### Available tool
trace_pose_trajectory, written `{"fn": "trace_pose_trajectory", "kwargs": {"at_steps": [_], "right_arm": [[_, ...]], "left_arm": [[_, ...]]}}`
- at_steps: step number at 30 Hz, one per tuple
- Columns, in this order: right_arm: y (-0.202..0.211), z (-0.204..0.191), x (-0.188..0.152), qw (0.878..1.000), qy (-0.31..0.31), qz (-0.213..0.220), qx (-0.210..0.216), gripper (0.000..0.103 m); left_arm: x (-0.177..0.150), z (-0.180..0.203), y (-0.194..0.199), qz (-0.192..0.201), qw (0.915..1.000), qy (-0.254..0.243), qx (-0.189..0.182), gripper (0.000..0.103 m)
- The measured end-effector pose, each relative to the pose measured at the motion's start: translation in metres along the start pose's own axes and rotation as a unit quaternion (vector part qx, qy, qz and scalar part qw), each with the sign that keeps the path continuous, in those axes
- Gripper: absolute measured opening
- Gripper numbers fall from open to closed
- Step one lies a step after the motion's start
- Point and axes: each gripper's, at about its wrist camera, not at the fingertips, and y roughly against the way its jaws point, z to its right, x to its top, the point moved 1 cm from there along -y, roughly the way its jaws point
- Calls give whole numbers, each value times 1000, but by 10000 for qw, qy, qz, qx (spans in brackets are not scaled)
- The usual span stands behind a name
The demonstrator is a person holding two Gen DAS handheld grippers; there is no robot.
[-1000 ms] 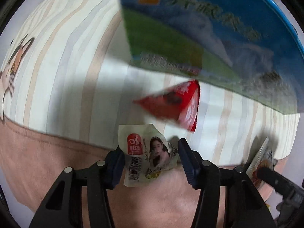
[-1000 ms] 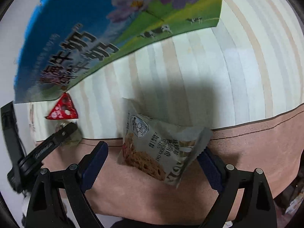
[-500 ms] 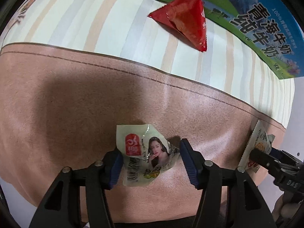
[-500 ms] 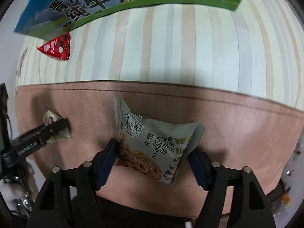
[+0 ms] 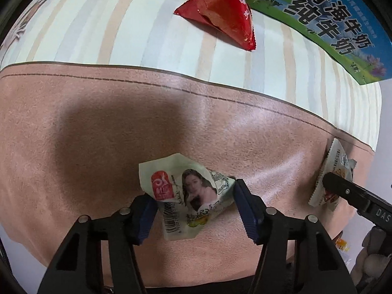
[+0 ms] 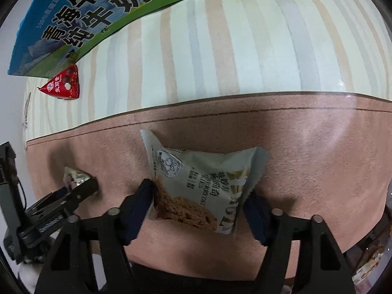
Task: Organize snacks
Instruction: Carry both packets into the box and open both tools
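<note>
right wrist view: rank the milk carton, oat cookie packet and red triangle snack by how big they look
1. milk carton, largest, though cut off at the frame edge
2. oat cookie packet, which is nearest the camera, so its size is exaggerated
3. red triangle snack, smallest, and farther away

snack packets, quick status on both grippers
Left gripper shut on pale green packet, jaws just eased. Right gripper just closed onto grey oat cookie packet. Red triangular packet beside milk carton; nothing in the way.

Milk carton (image 5: 343, 27): large black "青海牛奶 纯牛奶", small "100%…" above. Cookie packet (image 6: 196, 186): "OAT" legible, rest possibly "CHERRY". Right gripper (image 5: 382, 216) arm: "DAS…", cut off.
</note>
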Motion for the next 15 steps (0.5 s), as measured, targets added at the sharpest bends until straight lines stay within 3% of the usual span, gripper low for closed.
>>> {"fn": "trace_pose_trajectory", "kwargs": {"at_steps": [4, 7, 15], "right_arm": [[1, 4, -8, 9999, 89, 130, 16, 67], [13, 5, -14, 9997, 115, 213, 89, 66], [78, 8, -16, 9961, 245, 577, 615, 66]], "left_arm": [[-15, -10, 14, 88, 9999, -39, 43, 57], [-5, 2, 28, 133, 9998, -111, -23, 57], [10, 31, 92, 521, 9967, -421, -467, 57]]}}
